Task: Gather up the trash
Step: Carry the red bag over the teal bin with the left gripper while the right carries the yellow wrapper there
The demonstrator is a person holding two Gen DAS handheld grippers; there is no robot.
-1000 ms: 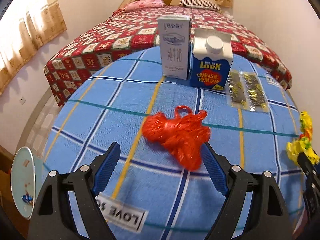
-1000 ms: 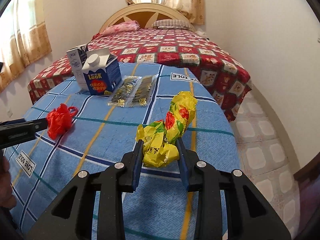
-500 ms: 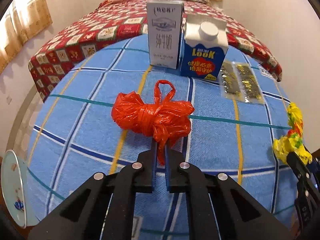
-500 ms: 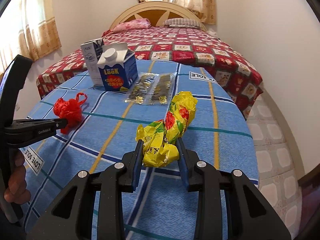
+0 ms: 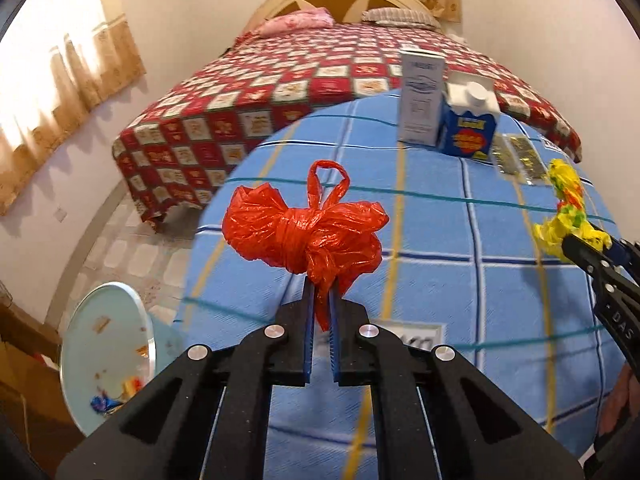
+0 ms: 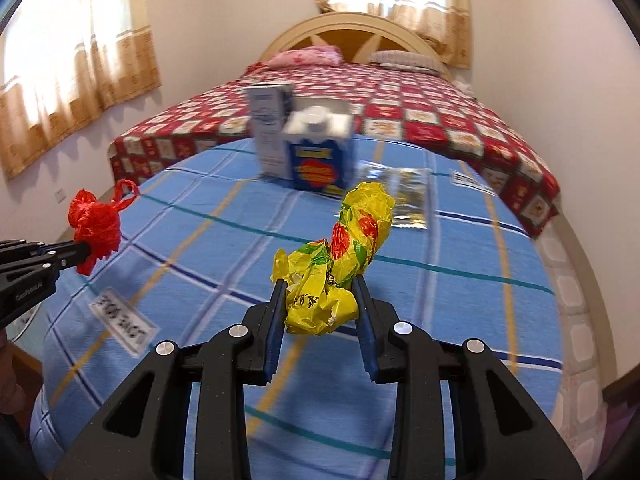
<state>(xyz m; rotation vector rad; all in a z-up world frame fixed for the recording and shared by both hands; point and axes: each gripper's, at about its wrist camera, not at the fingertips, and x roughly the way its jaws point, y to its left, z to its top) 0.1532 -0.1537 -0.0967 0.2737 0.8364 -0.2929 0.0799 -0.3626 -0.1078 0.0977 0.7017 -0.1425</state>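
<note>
Left wrist view shows a round bin (image 5: 106, 354) low on the floor, left of the fingers. It has a pale lid or liner, and a few small bits of rubbish lie in it. What they are is too small to tell.

Two cartons stand far ahead of the fingers on a blue checked cloth (image 5: 500, 300) that covers a table. One is a tall white carton (image 5: 421, 103). Right beside it, touching or nearly so, is a shorter blue carton (image 5: 469, 120) with a white cap. Both look shut. Two flat see-through packets (image 5: 516, 158) lie just right of the blue carton. A white label (image 6: 122, 326) with letters is on the cloth near the left side.

Behind the table is a bed (image 6: 420, 108) with a red patchwork cover, two pillows and a curved headboard. Yellow curtains hang at bright windows. Pale tiles cover the floor.

The left gripper (image 5: 321, 312) has its fingers pinched almost together on the tail of a red plastic bag (image 5: 304, 232). The knotted bag sticks up past the fingertips, off the cloth.

The right gripper (image 6: 322, 300) has its fingers partly apart, squeezing a crumpled yellow bag (image 6: 340, 260) between them. The bag's top pokes out ahead of the fingertips, and it looks to be held above the cloth.
</note>
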